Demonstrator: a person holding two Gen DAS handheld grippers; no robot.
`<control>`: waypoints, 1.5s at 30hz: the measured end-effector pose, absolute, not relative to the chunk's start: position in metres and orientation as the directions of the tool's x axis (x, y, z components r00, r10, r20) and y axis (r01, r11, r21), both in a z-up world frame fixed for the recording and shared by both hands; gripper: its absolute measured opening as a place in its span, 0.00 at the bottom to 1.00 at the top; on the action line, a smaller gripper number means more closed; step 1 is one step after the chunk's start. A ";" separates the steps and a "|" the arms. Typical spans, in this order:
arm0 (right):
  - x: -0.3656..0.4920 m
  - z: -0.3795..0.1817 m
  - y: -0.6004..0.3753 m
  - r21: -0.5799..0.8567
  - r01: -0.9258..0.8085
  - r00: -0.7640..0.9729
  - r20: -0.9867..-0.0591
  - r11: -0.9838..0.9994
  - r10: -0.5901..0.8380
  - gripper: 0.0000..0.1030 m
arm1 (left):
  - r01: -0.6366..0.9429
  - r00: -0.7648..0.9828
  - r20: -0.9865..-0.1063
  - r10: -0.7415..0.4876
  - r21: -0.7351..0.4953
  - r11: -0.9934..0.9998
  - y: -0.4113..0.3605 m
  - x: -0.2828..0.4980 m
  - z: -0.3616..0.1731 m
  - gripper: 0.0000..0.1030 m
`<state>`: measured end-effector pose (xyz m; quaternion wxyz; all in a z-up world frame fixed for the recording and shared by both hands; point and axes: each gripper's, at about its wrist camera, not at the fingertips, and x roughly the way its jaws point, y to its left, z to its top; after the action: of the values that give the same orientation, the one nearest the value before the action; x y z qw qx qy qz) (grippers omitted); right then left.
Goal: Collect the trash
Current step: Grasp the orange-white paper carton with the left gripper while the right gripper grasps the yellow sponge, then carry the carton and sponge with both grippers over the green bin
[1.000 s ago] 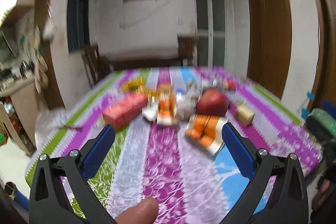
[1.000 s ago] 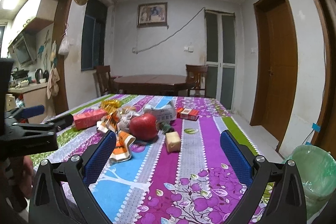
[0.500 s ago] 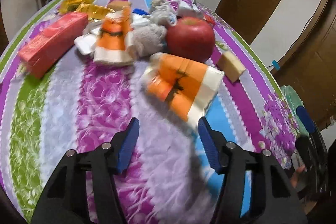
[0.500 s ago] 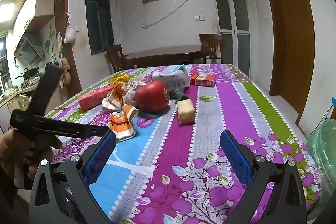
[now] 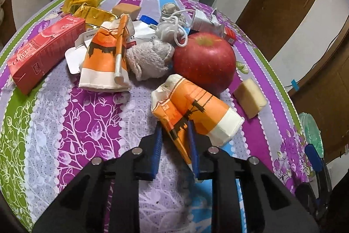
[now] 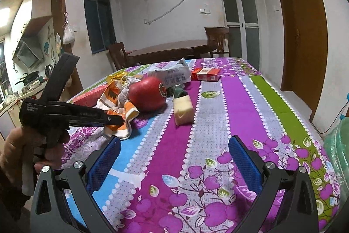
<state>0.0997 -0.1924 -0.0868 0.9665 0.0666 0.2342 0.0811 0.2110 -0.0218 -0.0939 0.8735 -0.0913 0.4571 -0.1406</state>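
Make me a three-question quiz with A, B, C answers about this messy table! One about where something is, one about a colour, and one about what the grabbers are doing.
1. Where is the tan block?
A. right of the apple
B. on the red carton
C. under the table

2. What colour are the gripper pads?
A. yellow
B. blue
C. white

3. What is the left gripper doing?
A. open over nothing
B. holding the apple
C. pinching the crushed orange cup

Answers: 1 A, it lies on the tablecloth beside the apple. 2 B, both grippers have blue pads. 3 C, its fingers squeeze the cup's edge, while the right gripper is open.
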 end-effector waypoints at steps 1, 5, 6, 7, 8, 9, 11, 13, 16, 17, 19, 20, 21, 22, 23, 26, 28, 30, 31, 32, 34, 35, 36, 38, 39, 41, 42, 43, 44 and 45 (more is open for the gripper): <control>0.101 -0.087 -0.193 0.170 -0.131 0.874 -0.445 0.977 0.195 0.96 | 0.161 0.546 -0.771 -0.327 -0.286 0.945 -0.021 0.211 -0.094 0.19; 0.116 -0.086 -0.196 0.206 -0.170 0.851 -0.462 0.964 0.249 0.94 | 0.168 0.577 -0.755 -0.313 -0.265 0.949 -0.015 0.201 -0.088 0.13; 0.119 -0.086 -0.198 0.225 -0.178 0.839 -0.474 0.958 0.267 0.92 | 0.171 0.581 -0.752 -0.311 -0.260 0.950 -0.012 0.198 -0.088 0.12; 0.123 -0.086 -0.198 0.241 -0.188 0.828 -0.483 0.952 0.286 0.90 | 0.172 0.586 -0.751 -0.305 -0.253 0.952 -0.009 0.196 -0.086 0.12; 0.129 -0.084 -0.198 0.250 -0.200 0.818 -0.490 0.948 0.301 0.88 | 0.172 0.588 -0.750 -0.302 -0.249 0.953 -0.006 0.194 -0.085 0.11; 0.131 -0.083 -0.198 0.247 -0.204 0.815 -0.494 0.947 0.304 0.86 | 0.173 0.587 -0.752 -0.301 -0.246 0.954 -0.002 0.193 -0.084 0.11; 0.140 -0.077 -0.195 0.223 -0.208 0.808 -0.509 0.952 0.296 0.82 | 0.169 0.590 -0.754 -0.288 -0.234 0.957 0.003 0.190 -0.082 0.11; 0.157 -0.074 -0.193 0.199 -0.191 0.775 -0.570 0.961 0.272 0.80 | 0.163 0.590 -0.757 -0.281 -0.229 0.960 0.008 0.188 -0.082 0.11; 0.195 -0.073 -0.191 0.187 -0.198 0.713 -0.646 0.962 0.273 0.78 | 0.160 0.588 -0.759 -0.279 -0.229 0.960 0.015 0.188 -0.082 0.11; 0.210 -0.073 -0.188 0.152 -0.194 0.697 -0.674 0.969 0.245 0.78 | 0.159 0.588 -0.759 -0.279 -0.230 0.960 0.017 0.188 -0.082 0.11; 0.231 -0.076 -0.184 0.124 -0.204 0.665 -0.710 0.971 0.231 0.78 | 0.160 0.587 -0.760 -0.280 -0.230 0.960 0.018 0.190 -0.082 0.11; 0.243 -0.078 -0.181 0.111 -0.205 0.646 -0.731 0.972 0.220 0.77 | 0.160 0.587 -0.760 -0.279 -0.229 0.960 0.018 0.190 -0.082 0.11; 0.250 -0.080 -0.181 0.104 -0.204 0.637 -0.741 0.973 0.213 0.75 | 0.161 0.588 -0.760 -0.279 -0.227 0.960 0.017 0.191 -0.082 0.11; 0.259 -0.083 -0.181 0.104 -0.199 0.622 -0.755 0.975 0.208 0.73 | 0.162 0.589 -0.759 -0.278 -0.226 0.961 0.017 0.190 -0.083 0.11; 0.270 -0.088 -0.181 0.101 -0.187 0.598 -0.777 0.977 0.195 0.67 | 0.163 0.591 -0.759 -0.273 -0.219 0.962 0.015 0.190 -0.082 0.11; 0.286 -0.100 -0.179 0.086 -0.186 0.560 -0.810 0.979 0.177 0.49 | 0.166 0.594 -0.760 -0.264 -0.204 0.965 0.011 0.190 -0.082 0.10; 0.285 -0.101 -0.178 0.056 -0.179 0.576 -0.803 0.982 0.151 0.39 | 0.167 0.599 -0.760 -0.252 -0.189 0.968 0.008 0.188 -0.083 0.10; 0.279 -0.099 -0.176 0.048 -0.178 0.596 -0.790 0.983 0.147 0.30 | 0.164 0.606 -0.757 -0.244 -0.181 0.970 0.007 0.187 -0.083 0.10; 0.273 -0.096 -0.174 0.034 -0.177 0.617 -0.775 0.984 0.138 0.30 | 0.161 0.613 -0.753 -0.239 -0.177 0.971 0.006 0.186 -0.082 0.10; 0.266 -0.094 -0.173 0.030 -0.177 0.635 -0.760 0.984 0.138 0.30 | 0.160 0.621 -0.748 -0.235 -0.172 0.972 0.006 0.184 -0.080 0.09; 0.249 -0.085 -0.171 0.036 -0.173 0.679 -0.720 0.984 0.146 0.30 | 0.157 0.646 -0.732 -0.217 -0.151 0.976 0.003 0.178 -0.075 0.07; 0.239 -0.079 -0.168 0.033 -0.168 0.711 -0.688 0.985 0.144 0.30 | 0.154 0.659 -0.722 -0.208 -0.142 0.978 0.003 0.175 -0.072 0.07; 0.230 -0.075 -0.168 0.033 -0.164 0.730 -0.668 0.986 0.144 0.30 | 0.153 0.673 -0.711 -0.203 -0.135 0.979 0.002 0.172 -0.068 0.07; 0.215 -0.069 -0.164 0.031 -0.155 0.762 -0.633 0.987 0.139 0.30 | 0.159 0.695 -0.692 -0.196 -0.118 0.980 -0.001 0.167 -0.062 0.07; 0.208 -0.066 -0.163 0.029 -0.151 0.779 -0.612 0.988 0.137 0.30 | 0.161 0.703 -0.685 -0.191 -0.108 0.981 -0.002 0.163 -0.060 0.07; 0.193 -0.059 -0.158 0.013 -0.138 0.816 -0.565 0.990 0.121 0.30 | 0.161 0.722 -0.665 -0.190 -0.106 0.981 -0.003 0.157 -0.054 0.07; 0.185 -0.055 -0.156 0.005 -0.133 0.829 -0.548 0.991 0.114 0.30 | 0.158 0.731 -0.657 -0.186 -0.103 0.982 -0.003 0.154 -0.051 0.07; 0.177 -0.050 -0.154 -0.005 -0.124 0.848 -0.520 0.992 0.103 0.30 | 0.149 0.752 -0.637 -0.172 -0.091 0.985 -0.003 0.149 -0.046 0.07; 0.172 -0.046 -0.152 -0.011 -0.118 0.862 -0.497 0.993 0.097 0.30 | 0.143 0.764 -0.625 -0.160 -0.078 0.987 -0.005 0.147 -0.042 0.07; 0.165 -0.041 -0.151 -0.013 -0.113 0.873 -0.479 0.994 0.093 0.30 | 0.129 0.790 -0.598 -0.134 -0.051 0.990 -0.007 0.141 -0.034 0.07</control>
<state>0.1651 -0.1510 -0.0410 0.9676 -0.0203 0.2462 0.0531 0.1411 -0.0071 -0.0343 0.9461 -0.0036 0.3164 -0.0695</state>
